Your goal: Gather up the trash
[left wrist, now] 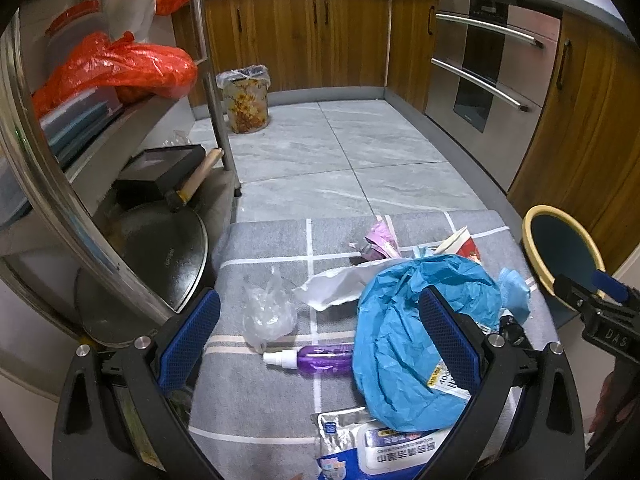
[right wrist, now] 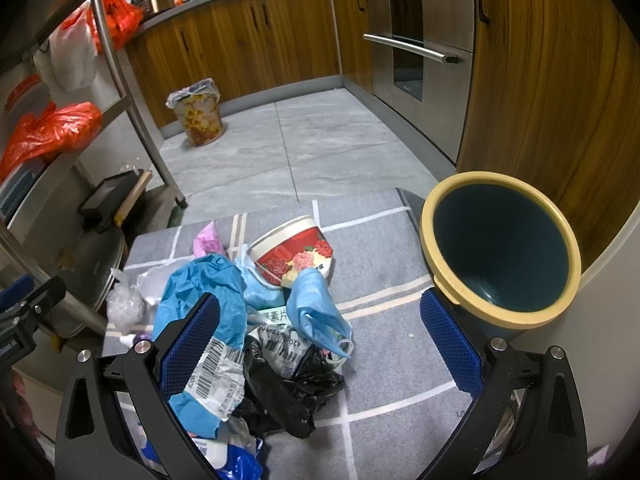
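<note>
Trash lies heaped on a grey checked mat (left wrist: 256,408) (right wrist: 392,364). A crumpled blue mailer bag (left wrist: 404,344) (right wrist: 200,300) sits beside a purple spray bottle (left wrist: 316,358), a clear plastic bag (left wrist: 266,312), white torn paper (left wrist: 340,284) and a wet-wipes pack (left wrist: 384,444). A red floral paper cup (right wrist: 294,254), a blue face mask (right wrist: 316,316) and a black bag (right wrist: 288,392) lie in the right wrist view. A dark bin with a yellow rim (right wrist: 500,248) (left wrist: 560,248) stands at the mat's right. My left gripper (left wrist: 320,344) is open above the bottle. My right gripper (right wrist: 320,348) is open above the black bag.
A steel rack (left wrist: 100,184) with pans, a black tray and orange bags stands on the left. A second lined floral bin (left wrist: 246,100) (right wrist: 198,114) stands by the wooden cabinets (left wrist: 312,36). The oven (left wrist: 488,76) lines the right wall. Grey tile floor (left wrist: 344,156) lies beyond the mat.
</note>
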`<act>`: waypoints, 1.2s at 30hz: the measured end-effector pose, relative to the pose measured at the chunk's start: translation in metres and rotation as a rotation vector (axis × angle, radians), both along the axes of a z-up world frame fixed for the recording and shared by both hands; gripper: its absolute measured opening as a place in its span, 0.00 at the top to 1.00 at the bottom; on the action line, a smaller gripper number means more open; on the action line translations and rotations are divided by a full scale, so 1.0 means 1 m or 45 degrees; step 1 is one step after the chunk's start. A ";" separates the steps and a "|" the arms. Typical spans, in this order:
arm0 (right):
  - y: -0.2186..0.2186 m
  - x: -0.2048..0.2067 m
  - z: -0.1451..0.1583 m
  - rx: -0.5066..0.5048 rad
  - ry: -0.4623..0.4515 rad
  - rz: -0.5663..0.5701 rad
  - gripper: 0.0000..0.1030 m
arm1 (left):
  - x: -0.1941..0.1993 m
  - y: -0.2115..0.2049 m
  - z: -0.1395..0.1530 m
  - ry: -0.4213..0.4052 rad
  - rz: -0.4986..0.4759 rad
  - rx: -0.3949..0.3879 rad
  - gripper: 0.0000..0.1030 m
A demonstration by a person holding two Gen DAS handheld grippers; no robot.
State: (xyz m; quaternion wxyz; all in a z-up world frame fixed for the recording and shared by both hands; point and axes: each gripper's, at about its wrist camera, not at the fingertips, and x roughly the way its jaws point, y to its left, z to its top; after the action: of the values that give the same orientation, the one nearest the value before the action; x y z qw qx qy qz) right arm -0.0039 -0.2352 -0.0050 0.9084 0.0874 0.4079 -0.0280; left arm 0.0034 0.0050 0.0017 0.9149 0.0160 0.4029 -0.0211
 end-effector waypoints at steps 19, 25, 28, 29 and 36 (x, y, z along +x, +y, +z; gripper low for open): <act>-0.003 0.006 -0.005 0.037 0.011 0.037 0.03 | 0.003 -0.012 -0.010 0.001 -0.103 -0.028 0.05; -0.018 0.018 -0.014 0.052 0.049 -0.015 0.03 | 0.019 -0.007 -0.029 0.038 -0.014 0.069 0.05; -0.023 0.021 -0.021 0.059 0.076 -0.031 0.04 | 0.028 0.001 -0.040 0.026 -0.011 0.024 0.06; -0.024 0.022 -0.023 0.059 0.083 -0.033 0.05 | 0.030 0.002 -0.044 0.037 -0.019 0.002 0.07; -0.029 0.032 -0.044 0.038 0.158 -0.024 0.16 | 0.033 -0.020 -0.060 0.046 -0.148 0.045 0.15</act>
State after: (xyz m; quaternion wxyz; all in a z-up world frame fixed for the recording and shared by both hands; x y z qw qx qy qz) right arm 0.0285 -0.2642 -0.0488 0.8797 0.1027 0.4629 -0.0360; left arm 0.0361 -0.0146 -0.0580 0.9042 0.0549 0.4182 -0.0674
